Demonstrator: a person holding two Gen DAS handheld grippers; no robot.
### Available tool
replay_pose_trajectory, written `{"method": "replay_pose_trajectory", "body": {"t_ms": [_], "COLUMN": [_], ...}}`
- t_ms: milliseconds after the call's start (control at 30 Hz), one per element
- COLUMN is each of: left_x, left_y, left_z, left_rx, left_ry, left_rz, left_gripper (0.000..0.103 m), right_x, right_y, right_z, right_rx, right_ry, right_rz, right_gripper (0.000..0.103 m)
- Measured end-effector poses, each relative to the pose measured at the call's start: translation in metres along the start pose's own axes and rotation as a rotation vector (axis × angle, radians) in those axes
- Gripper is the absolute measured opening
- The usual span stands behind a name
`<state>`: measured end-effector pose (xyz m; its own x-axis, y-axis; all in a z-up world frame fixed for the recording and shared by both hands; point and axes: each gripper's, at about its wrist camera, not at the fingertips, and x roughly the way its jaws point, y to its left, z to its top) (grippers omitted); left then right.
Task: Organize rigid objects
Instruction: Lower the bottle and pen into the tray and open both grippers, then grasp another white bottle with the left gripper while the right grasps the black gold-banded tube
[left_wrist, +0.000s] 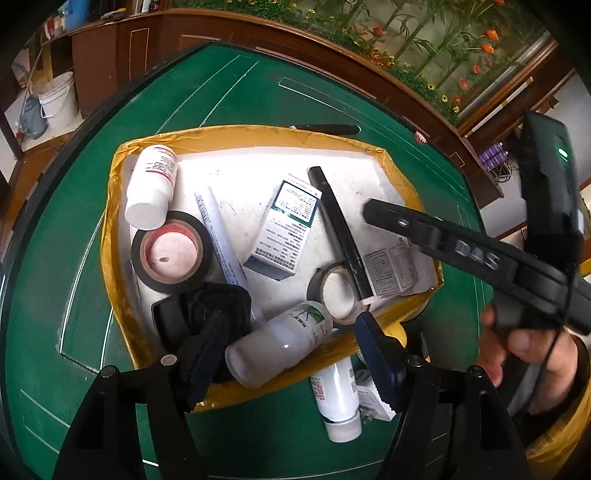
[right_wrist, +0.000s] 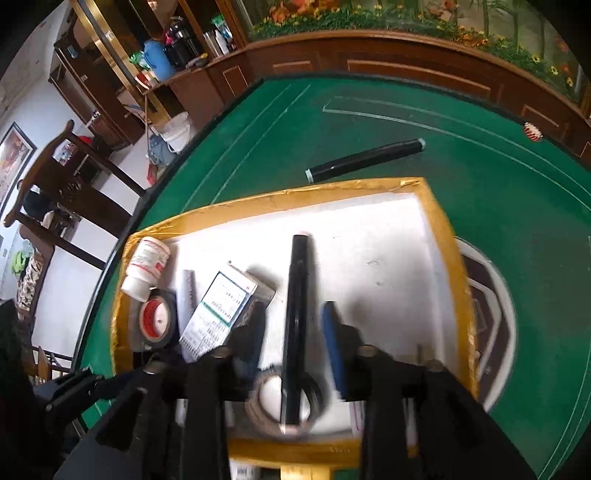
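A yellow-taped white tray (left_wrist: 110, 206) on the green table holds a white pill bottle (left_wrist: 149, 186), a black tape roll (left_wrist: 170, 253), a white tube (left_wrist: 221, 240), a medicine box (left_wrist: 286, 229), a long black stick (left_wrist: 340, 232), a second tape roll (left_wrist: 332, 295) and a white bottle with a green label (left_wrist: 277, 343). My left gripper (left_wrist: 291, 354) is open around that bottle at the tray's near edge. My right gripper (right_wrist: 295, 332) is open above the black stick (right_wrist: 297, 295) and it also shows in the left wrist view (left_wrist: 406, 221).
A second white bottle (left_wrist: 338, 398) and a small white box (left_wrist: 373, 400) lie on the table (left_wrist: 55, 295) in front of the tray. A black cylinder (right_wrist: 365, 160) lies on the felt behind the tray. A wooden rail borders the table.
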<state>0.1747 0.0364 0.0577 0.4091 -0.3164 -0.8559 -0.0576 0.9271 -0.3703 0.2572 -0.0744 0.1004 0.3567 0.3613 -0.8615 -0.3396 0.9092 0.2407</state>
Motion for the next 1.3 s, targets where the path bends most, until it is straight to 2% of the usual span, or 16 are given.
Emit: {"method": "replay_pose_trajectory", "body": {"t_ms": [67,133,267,433,500,733,900,1033,1167,1300], "left_x": [-0.005,-0.01,-0.019,-0.029,-0.03,-0.005,0.011,0.018,0.03,0.036], "left_y": [-0.001,-0.002,-0.002,-0.003,-0.005,-0.022,-0.027,-0.032,-0.044,-0.046], "left_z": [-0.003,-0.01,-0.027,-0.052,-0.063,-0.091,-0.09,-0.085,-0.08,-0.078], "left_rx": [-0.004,-0.014,-0.038,-0.07,-0.084,-0.086,-0.106,-0.119,-0.079,-0.092], "left_ry": [-0.011,-0.022,-0.037,-0.045,-0.041,0.024,0.027,0.028,0.035,0.036], "left_rz": [0.003,0.006,0.017,0.035,0.039,0.063,0.101,0.094,0.132,0.164], "left_gripper": [0.076,0.076,0.076,0.076,0.076,0.076,0.076,0.076,0.075,0.075], "right_x": [-0.013,-0.027,-0.049,-0.072,-0.077,-0.084,-0.087,-0.096,-0.107,-0.115], "right_y": [-0.002,-0.005,-0.017,-0.041,-0.052,-0.07,-0.078,-0.083,-0.094,-0.104], "right_z": [-0.009,-0.02,-0.046,-0.09,-0.111,-0.168,-0.194,-0.203,-0.207,-0.206], "right_rx": [-0.008,-0.009,0.019,0.092,0.118,0.174,0.179,0.173,0.177,0.192], "right_ry": [-0.014,-0.029,-0.036,-0.022,-0.003,0.053,0.086,0.082,0.06,0.041], "right_rz": [0.003,0.014,0.036,0.053,0.052,0.068,0.065,0.061,0.049,0.039], "right_gripper": [0.036,0.044,0.052,0.074,0.077,0.078,0.078,0.078,0.078,0.078]}}
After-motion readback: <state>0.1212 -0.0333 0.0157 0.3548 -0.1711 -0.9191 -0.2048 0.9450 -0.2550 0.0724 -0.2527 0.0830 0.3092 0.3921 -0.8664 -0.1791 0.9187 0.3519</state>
